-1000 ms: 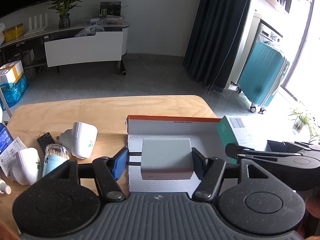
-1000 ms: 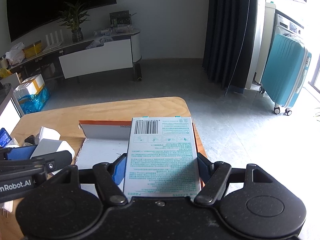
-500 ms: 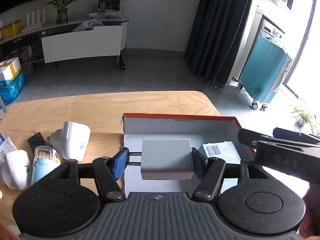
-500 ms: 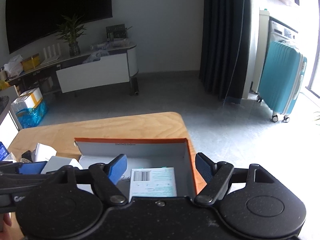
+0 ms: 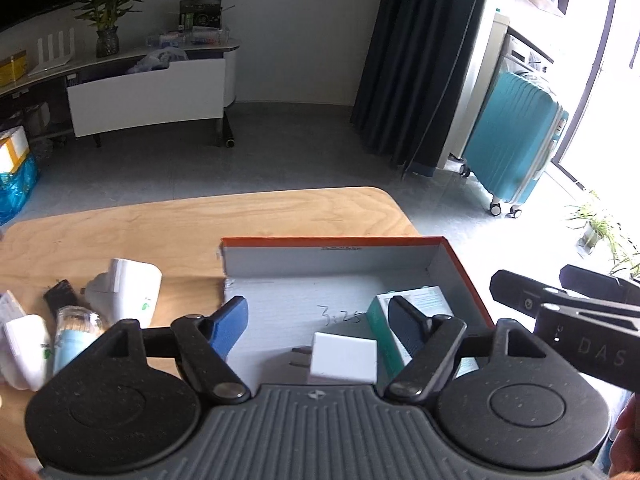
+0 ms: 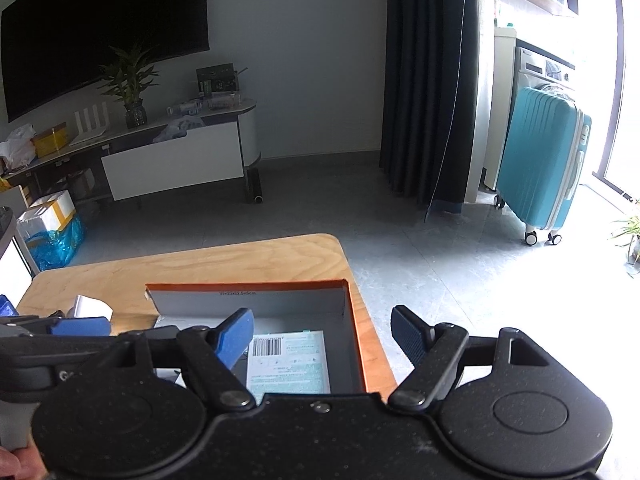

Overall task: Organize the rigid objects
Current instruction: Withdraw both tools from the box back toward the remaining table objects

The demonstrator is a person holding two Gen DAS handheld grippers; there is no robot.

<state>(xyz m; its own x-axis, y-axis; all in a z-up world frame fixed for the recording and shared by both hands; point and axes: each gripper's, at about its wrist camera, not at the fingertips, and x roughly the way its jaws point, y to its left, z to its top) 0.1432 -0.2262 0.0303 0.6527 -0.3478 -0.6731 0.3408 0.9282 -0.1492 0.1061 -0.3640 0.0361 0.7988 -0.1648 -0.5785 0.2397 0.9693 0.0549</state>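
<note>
Now the white charger (image 5: pixel 344 362) lies flat on the floor of the orange-rimmed box (image 5: pixel 460 268), below and between the spread fingers of the left gripper (image 5: pixel 320 326), whose jaws have just been opening and touch nothing. It is a small rounded white block, prongs pointing toward the blue left pad. Beside its right end lies the teal carton (image 6: pixel 288 362), barcode face up, long axis running away from the open, empty right gripper (image 6: pixel 324 332).

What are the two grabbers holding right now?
Nothing. The left gripper has just been opening, and the white charger lies loose in the box. The right gripper is open above the teal packet.
</note>
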